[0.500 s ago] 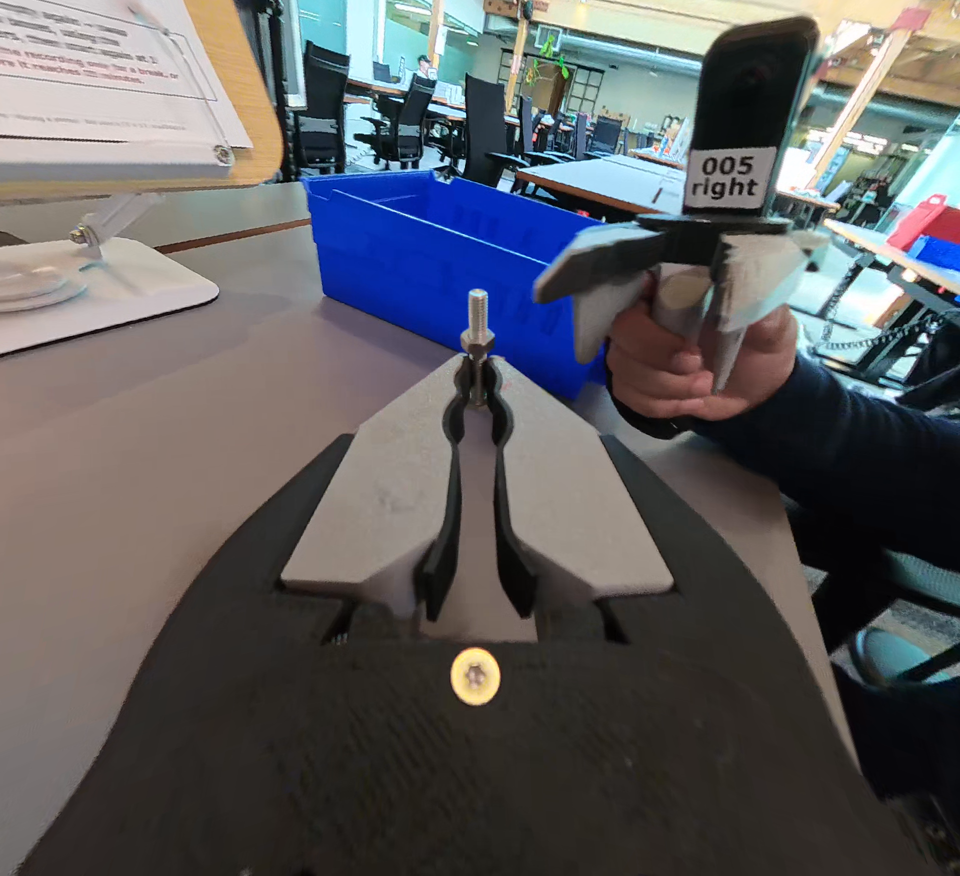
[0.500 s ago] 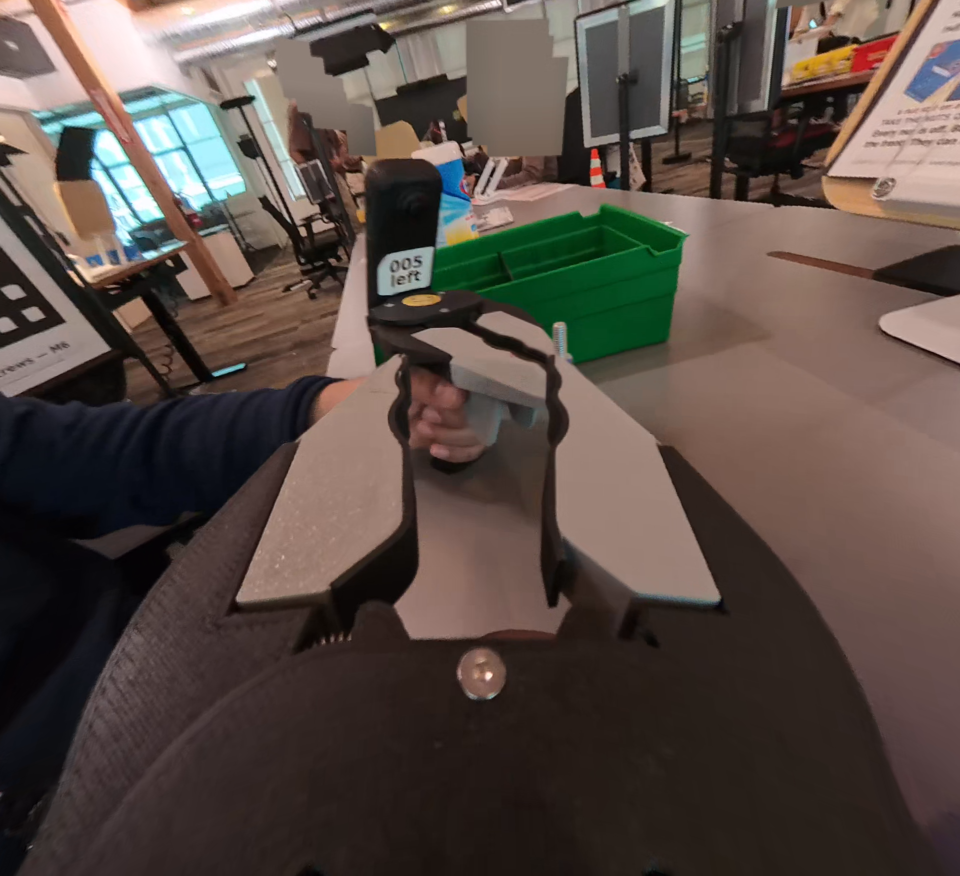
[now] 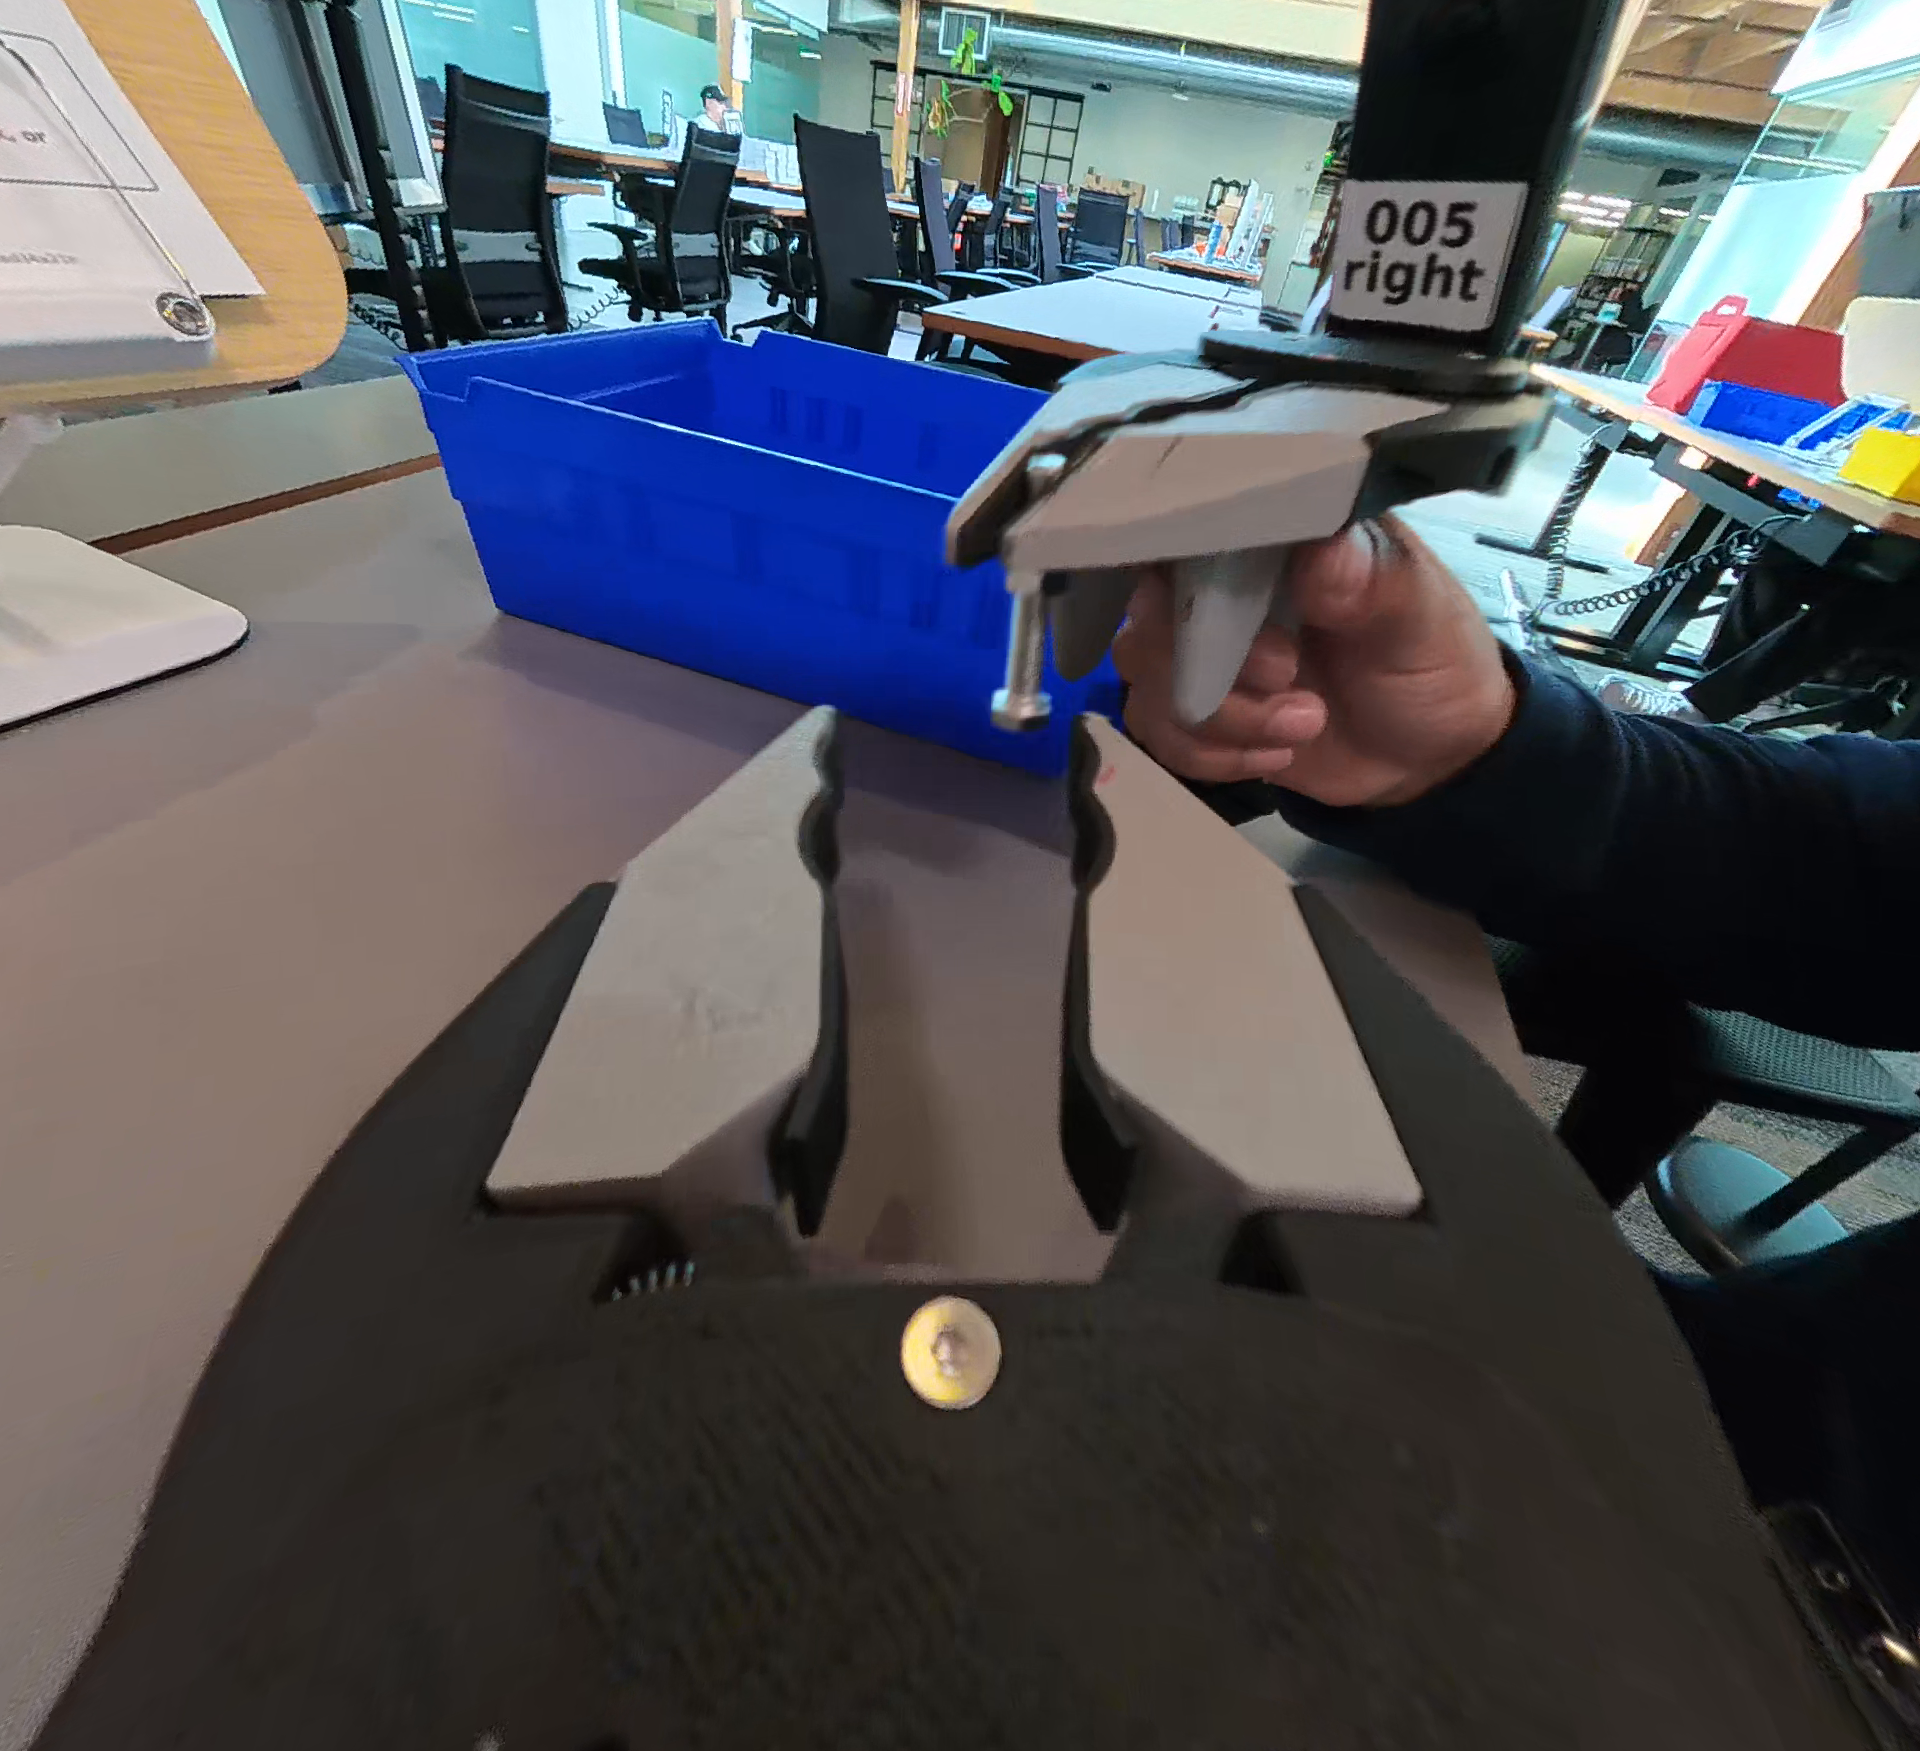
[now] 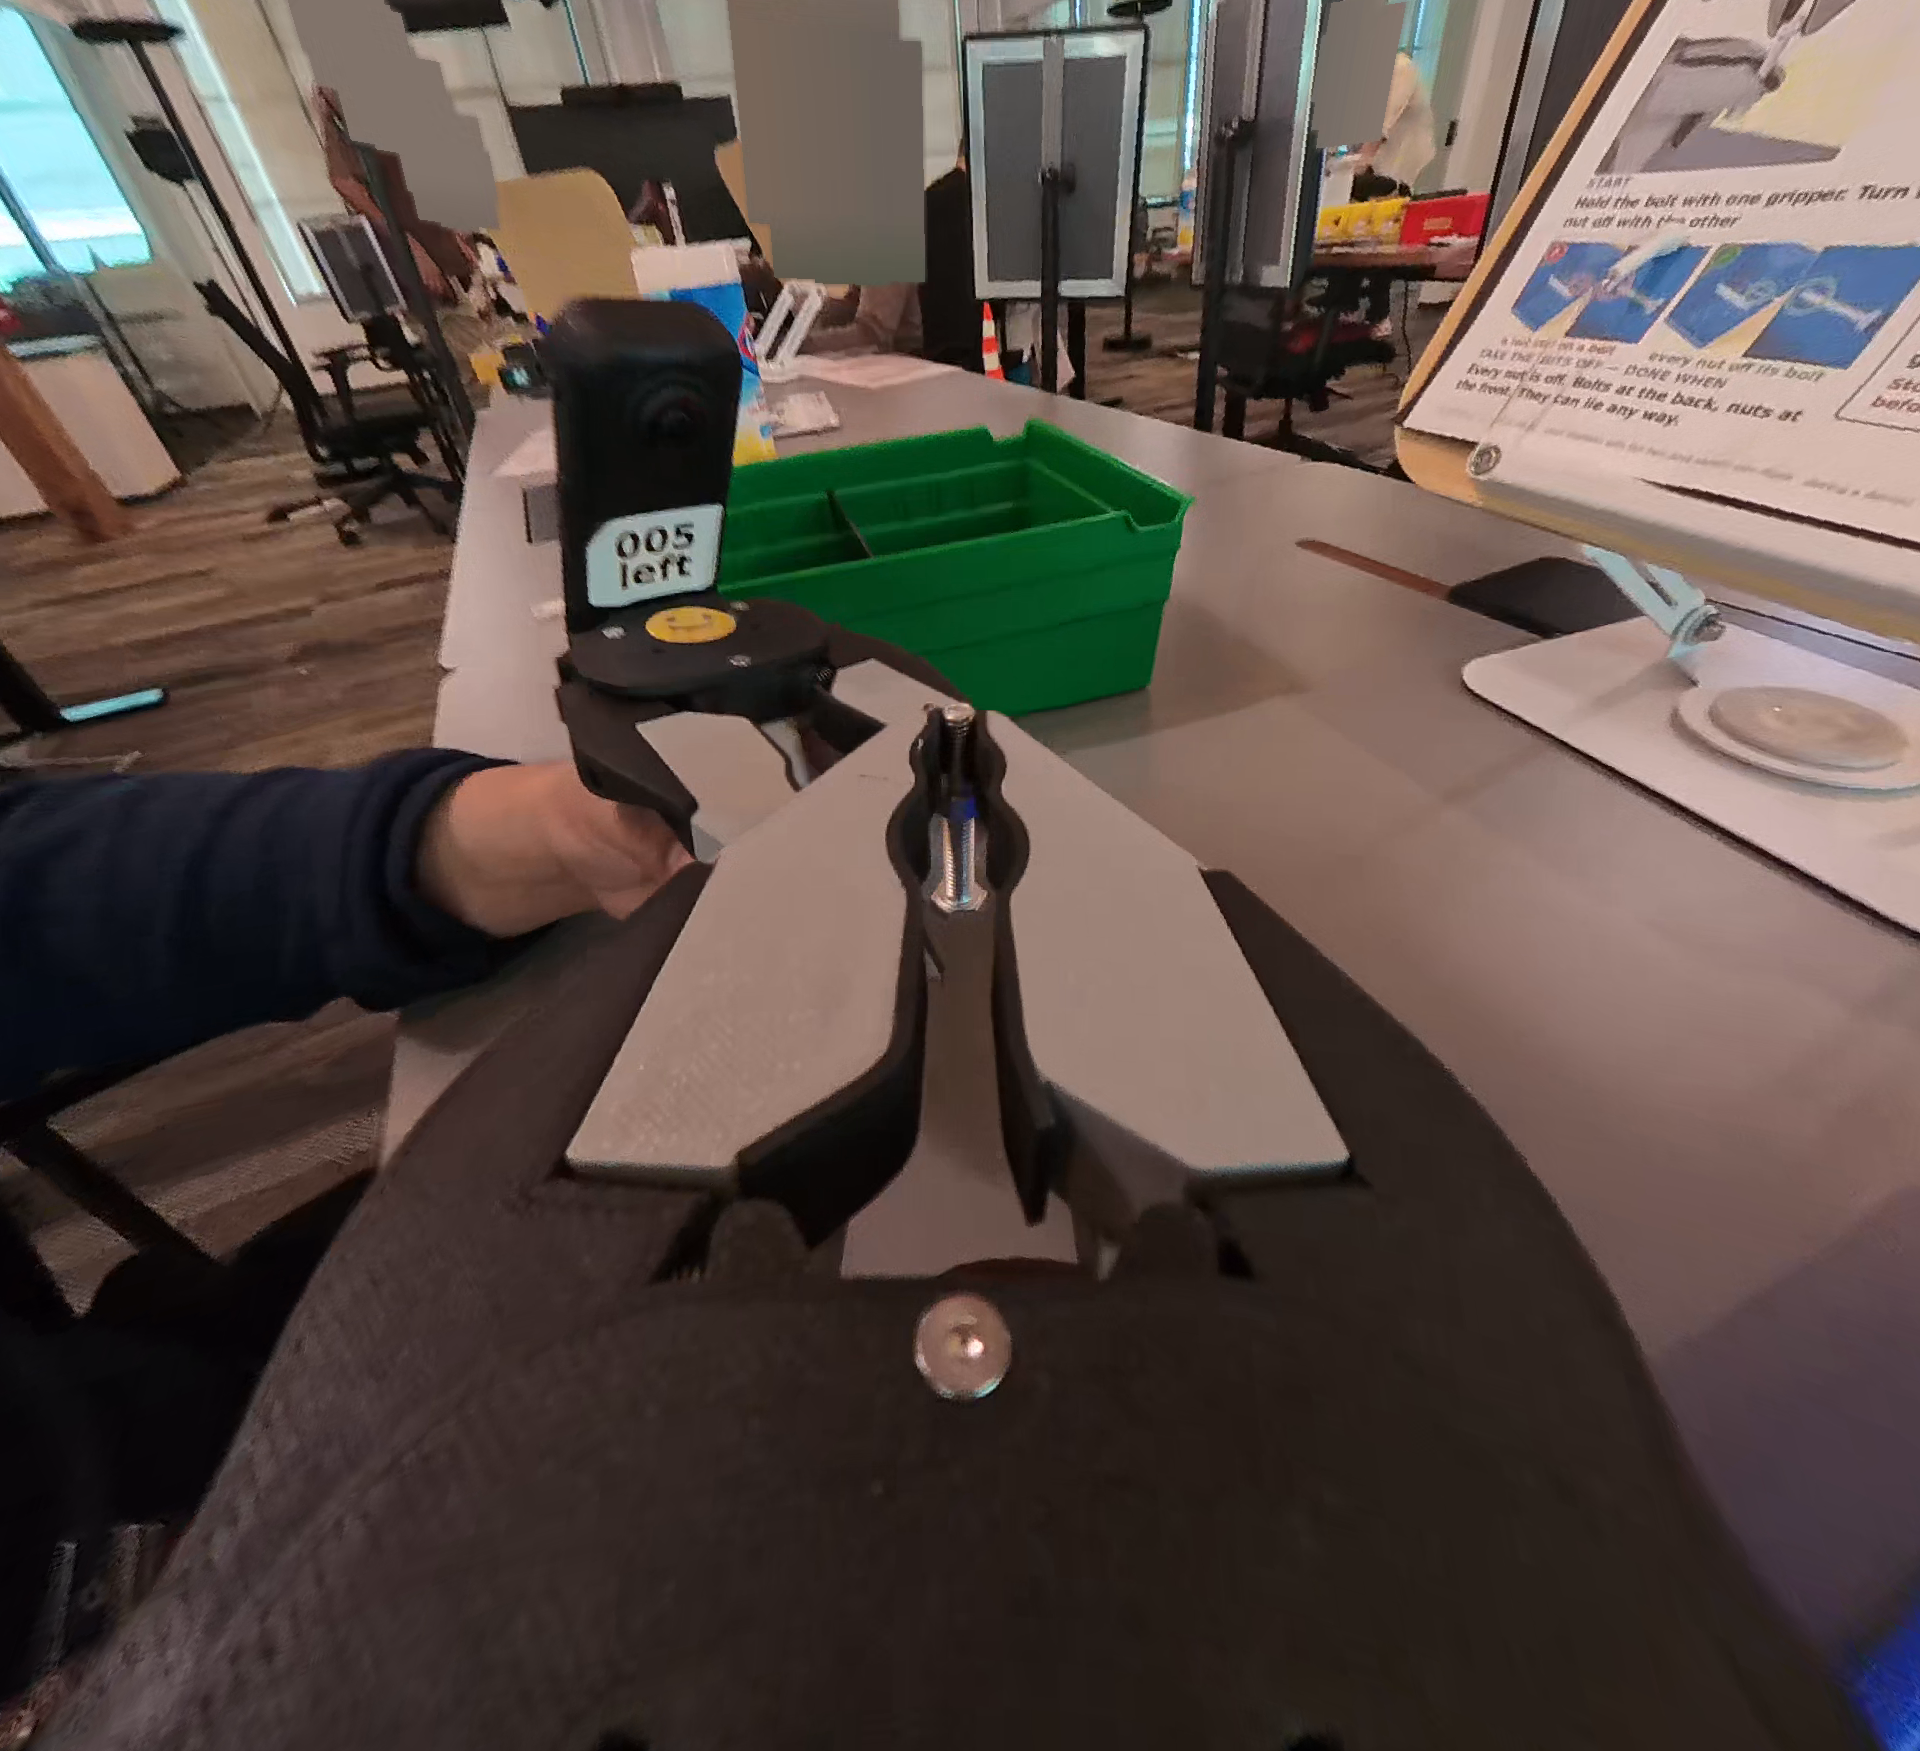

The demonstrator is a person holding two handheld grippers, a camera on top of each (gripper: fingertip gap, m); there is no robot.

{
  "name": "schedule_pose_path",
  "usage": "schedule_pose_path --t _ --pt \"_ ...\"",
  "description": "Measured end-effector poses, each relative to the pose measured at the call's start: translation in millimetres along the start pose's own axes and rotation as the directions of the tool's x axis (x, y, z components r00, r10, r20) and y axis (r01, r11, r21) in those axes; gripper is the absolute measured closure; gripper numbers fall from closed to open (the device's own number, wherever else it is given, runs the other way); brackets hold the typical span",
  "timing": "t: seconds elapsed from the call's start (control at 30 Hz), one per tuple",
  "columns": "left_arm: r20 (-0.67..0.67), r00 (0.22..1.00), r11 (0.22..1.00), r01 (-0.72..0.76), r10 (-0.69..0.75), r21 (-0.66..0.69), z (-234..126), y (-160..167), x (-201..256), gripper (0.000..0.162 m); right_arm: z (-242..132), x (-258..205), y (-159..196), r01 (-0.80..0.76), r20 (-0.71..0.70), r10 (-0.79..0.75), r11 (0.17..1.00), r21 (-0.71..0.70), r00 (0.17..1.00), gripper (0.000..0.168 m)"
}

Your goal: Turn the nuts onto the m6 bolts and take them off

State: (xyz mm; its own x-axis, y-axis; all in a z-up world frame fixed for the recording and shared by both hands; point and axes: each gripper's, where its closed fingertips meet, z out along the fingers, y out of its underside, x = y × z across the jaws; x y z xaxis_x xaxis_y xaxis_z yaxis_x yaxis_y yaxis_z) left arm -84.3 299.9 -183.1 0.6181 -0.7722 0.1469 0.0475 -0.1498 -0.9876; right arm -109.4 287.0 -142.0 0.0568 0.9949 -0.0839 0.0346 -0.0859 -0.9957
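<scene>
My left gripper (image 3: 951,745) is open and empty, low over the grey table (image 3: 260,818). My right gripper (image 3: 1023,496) is shut on the threaded top of a silver bolt (image 3: 1027,636), which hangs head-down just above and beyond my left fingertips. In the right wrist view the bolt (image 4: 954,828) sits upright between my right gripper's (image 4: 951,751) closed fingers, its hex end at the bottom. I make out no separate nut on it. The left gripper (image 4: 748,756) shows behind and to the left, held by a hand.
A blue bin (image 3: 727,506) stands just behind the grippers. A green divided bin (image 4: 987,579) stands on the table's other side. An instruction board on a white stand (image 4: 1683,247) is at the table's back edge; it also shows in the left wrist view (image 3: 114,226). The tips of one gripper are about 4 cm away from the tips of the other.
My left gripper opened and let go of the bolt it held upright. My right gripper closed on the bolt's top and now holds it, lifted slightly up and right.
</scene>
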Motion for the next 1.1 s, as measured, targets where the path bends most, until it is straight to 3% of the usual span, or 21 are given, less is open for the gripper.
schedule_pose_path --t 0.1,0.2,0.27,0.53,0.63,0.9,1.1 --pt "0.012 1.000 1.000 -0.025 0.025 0.017 -2 -3 0 0.115 -20 2 -26 0.029 -0.039 -0.027 0.999 0.027 0.999 0.167" --pt "0.037 0.999 0.999 -0.039 0.039 0.011 -2 -2 -3 0.118 -63 24 -68 0.131 -0.211 -0.115 0.989 0.062 0.971 0.167" --pt "0.046 0.998 0.999 -0.033 0.032 0.004 -2 -1 -5 0.120 -92 48 -77 0.133 -0.297 -0.119 0.991 0.026 0.948 0.166" --pt "0.050 0.997 0.997 -0.059 0.061 -0.038 3 7 -3 0.122 -137 142 4 -0.155 -0.469 0.053 0.971 -0.182 0.882 0.164" --pt "0.050 0.997 0.998 -0.051 0.052 -0.030 2 6 -3 0.122 -148 159 11 -0.170 -0.543 0.024 0.961 -0.220 0.840 0.132" --pt "0.058 0.998 0.999 -0.025 0.027 -0.027 2 6 -6 0.124 -150 141 -18 -0.071 -0.498 -0.034 0.979 -0.191 0.867 0.131" --pt "0.141 0.990 0.996 0.009 0.004 -0.091 0 16 -12 0.120 -150 129 -28 0.012 -0.460 -0.087 0.987 -0.163 0.884 0.128"
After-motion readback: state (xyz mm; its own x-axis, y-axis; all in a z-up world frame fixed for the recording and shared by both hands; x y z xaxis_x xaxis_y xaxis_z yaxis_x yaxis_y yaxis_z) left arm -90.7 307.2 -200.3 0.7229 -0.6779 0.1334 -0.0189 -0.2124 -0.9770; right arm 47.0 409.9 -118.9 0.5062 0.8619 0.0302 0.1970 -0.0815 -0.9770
